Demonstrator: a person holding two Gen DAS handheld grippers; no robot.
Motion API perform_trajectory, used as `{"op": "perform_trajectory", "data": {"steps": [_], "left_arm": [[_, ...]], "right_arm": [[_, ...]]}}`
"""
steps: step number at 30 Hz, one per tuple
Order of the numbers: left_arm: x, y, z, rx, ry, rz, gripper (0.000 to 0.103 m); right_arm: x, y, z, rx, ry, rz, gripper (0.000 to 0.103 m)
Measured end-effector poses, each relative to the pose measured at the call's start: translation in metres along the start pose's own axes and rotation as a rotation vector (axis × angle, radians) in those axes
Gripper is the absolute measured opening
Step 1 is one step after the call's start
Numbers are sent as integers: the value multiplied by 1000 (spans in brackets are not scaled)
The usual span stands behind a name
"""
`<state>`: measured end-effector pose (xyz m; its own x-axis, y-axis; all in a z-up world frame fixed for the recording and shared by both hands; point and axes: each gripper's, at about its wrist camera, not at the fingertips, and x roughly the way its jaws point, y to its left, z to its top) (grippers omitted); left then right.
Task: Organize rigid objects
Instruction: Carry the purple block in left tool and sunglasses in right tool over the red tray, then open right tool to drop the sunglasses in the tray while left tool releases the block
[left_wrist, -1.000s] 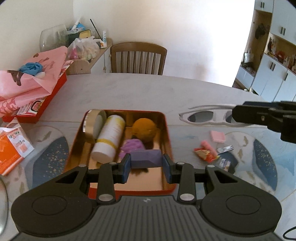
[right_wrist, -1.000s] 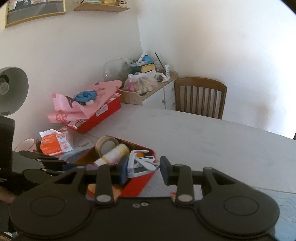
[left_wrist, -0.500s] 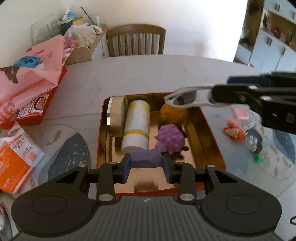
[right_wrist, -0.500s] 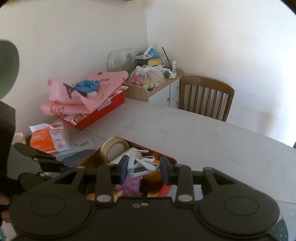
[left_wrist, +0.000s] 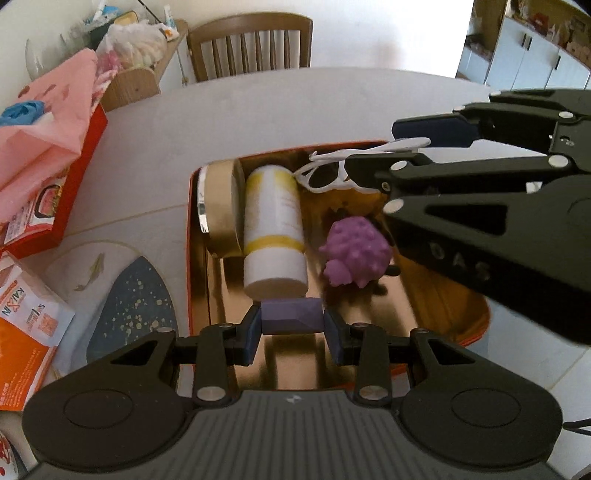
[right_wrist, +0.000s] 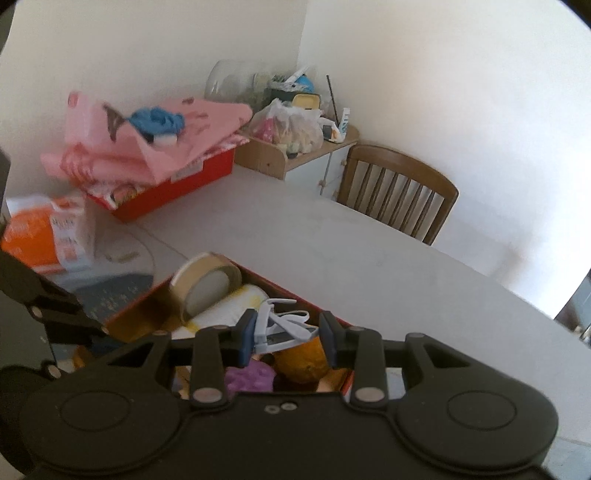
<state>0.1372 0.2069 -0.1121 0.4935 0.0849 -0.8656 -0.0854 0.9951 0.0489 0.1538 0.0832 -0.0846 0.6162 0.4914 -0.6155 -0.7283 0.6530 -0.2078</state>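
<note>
A red tin tray (left_wrist: 190, 236) with a gold inside holds a tape roll (left_wrist: 218, 210), a white and yellow bottle (left_wrist: 275, 229), a purple spiky ball (left_wrist: 354, 251) and an orange ball (right_wrist: 303, 358). My left gripper (left_wrist: 291, 326) is shut on a dark purple faceted block (left_wrist: 291, 317) just above the tray's near end. From the right, my right gripper (left_wrist: 376, 147) reaches over the tray's far end, shut on folded white glasses (left_wrist: 328, 171). In the right wrist view, the glasses (right_wrist: 280, 328) sit between the pads of that gripper (right_wrist: 286, 339), above the orange ball.
A red box (left_wrist: 74, 177) with pink paper stands at the table's left. An orange packet (left_wrist: 22, 332) and a blue speckled placemat (left_wrist: 129, 306) lie near the tray. A wooden chair (left_wrist: 251, 40) and a cluttered shelf (right_wrist: 295, 147) are beyond the table.
The right gripper has carried the glasses in from the right to above the tray's far end. The left gripper has sunk closer over the tray's near end with the block.
</note>
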Motion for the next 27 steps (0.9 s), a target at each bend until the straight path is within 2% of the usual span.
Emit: {"op": "perform_trajectory", "data": {"steps": [8,16,20,24,27], "left_arm": [[11,3,-1,5,15,-1,35],[17,4,-5,4,21,-6,36],[20,2,-4,17,26,-8,36],[22,0,-2,26,33,-4,35],[25,-2,-1,31,38,8,36]], "right_arm": [[13,13,-3,-33,34,2,36],[17,6,-8,36,87,61,39],[15,1,-12,65,110,90,44],[5,-8,-14,118,101,113,55],[-3,-16,-15,157,102,135,55]]}}
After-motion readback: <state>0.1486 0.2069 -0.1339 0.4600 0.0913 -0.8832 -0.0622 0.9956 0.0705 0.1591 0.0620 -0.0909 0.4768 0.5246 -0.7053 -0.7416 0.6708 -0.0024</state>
